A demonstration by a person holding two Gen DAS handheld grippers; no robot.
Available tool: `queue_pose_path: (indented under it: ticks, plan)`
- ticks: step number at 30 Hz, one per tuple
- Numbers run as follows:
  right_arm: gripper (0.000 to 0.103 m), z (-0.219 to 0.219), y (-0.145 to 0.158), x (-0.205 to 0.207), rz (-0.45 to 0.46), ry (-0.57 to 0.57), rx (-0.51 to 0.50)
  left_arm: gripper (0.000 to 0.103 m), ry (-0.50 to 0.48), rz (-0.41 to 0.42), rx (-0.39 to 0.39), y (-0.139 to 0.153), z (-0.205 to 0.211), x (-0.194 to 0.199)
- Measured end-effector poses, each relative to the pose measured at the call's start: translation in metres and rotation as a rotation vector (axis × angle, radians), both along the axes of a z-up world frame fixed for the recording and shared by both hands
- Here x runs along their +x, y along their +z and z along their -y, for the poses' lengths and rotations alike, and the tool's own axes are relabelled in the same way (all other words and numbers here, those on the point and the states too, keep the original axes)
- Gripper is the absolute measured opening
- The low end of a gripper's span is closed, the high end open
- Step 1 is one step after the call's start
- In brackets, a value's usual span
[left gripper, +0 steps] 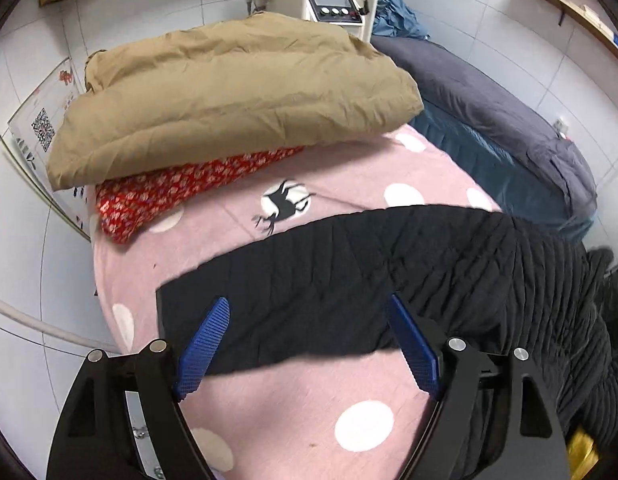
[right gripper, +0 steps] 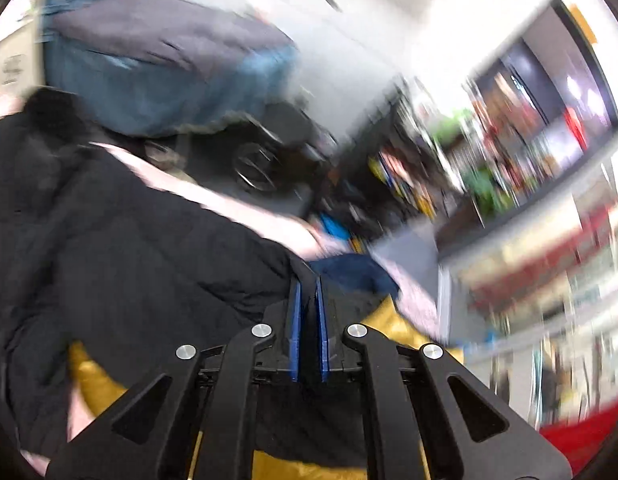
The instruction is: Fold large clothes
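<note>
**Black quilted coat across the pink bed**

Pink bedding (left gripper: 309,392) with white dots and a deer print covered the bed below my left tongs (left gripper: 309,320). At its far end a folded tan coat (left gripper: 229,92) lay on top of a red floral garment (left gripper: 169,196). Beyond that stood a white machine with dials (left gripper: 333,0), and to the right a second bed under a grey-blue cover (left gripper: 489,108).

The black quilted coat (left gripper: 389,272) stretched across the pink bedding, one flat end lying between my left fingers (left gripper: 205,344) and its bulk trailing off the bed's right side. My left tongs stood wide, their blue pads clear of the fabric, holding nothing.

My right tongs (right gripper: 309,292) were nearly closed, with a fold of the black coat's cloth pinched between the blue pads. That view was blurred; the coat's dark mass filled its left side, with something yellow (right gripper: 97,376) beneath it.
</note>
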State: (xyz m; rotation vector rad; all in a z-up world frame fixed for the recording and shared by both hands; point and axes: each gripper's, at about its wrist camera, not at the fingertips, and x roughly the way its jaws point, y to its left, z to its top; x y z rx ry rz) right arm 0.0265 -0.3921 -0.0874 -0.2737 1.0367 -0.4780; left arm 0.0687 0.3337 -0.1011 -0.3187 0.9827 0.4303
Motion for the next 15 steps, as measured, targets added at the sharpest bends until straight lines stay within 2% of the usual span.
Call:
queue_pose_path:
  ticks: [2, 4, 5, 6, 7, 9, 11, 13, 15]
  plan:
    - [0.015, 0.03, -0.028, 0.0, -0.042, -0.145, 0.028, 0.084, -0.021, -0.005, -0.023, -0.007, 0.004, -0.008]
    - [0.028, 0.05, -0.044, -0.009, -0.047, -0.282, 0.075, 0.085, -0.054, -0.017, -0.072, -0.018, 0.014, -0.019]
    - [0.044, 0.056, -0.046, -0.021, 0.003, -0.331, 0.17, 0.086, -0.066, -0.028, -0.088, -0.025, 0.019, -0.023]
    - [0.056, 0.056, -0.043, -0.031, 0.065, -0.359, 0.24, 0.086, -0.086, -0.047, -0.103, -0.034, 0.027, -0.028]
    - [0.059, 0.052, -0.034, -0.046, 0.162, -0.376, 0.3, 0.086, -0.103, -0.063, -0.108, -0.04, 0.033, -0.03]
    - [0.066, 0.034, -0.022, -0.062, 0.25, -0.344, 0.335, 0.086, -0.177, -0.124, -0.124, -0.06, 0.056, -0.038]
    - [0.071, 0.0, -0.008, -0.069, 0.288, -0.23, 0.354, 0.086, -0.237, -0.162, -0.139, -0.073, 0.077, -0.042]
    - [0.074, -0.037, -0.005, -0.077, 0.284, -0.097, 0.368, 0.086, -0.324, -0.203, -0.154, -0.089, 0.105, -0.049]
    - [0.075, -0.082, -0.011, -0.08, 0.235, 0.063, 0.383, 0.086, -0.415, -0.239, -0.155, -0.102, 0.133, -0.055]
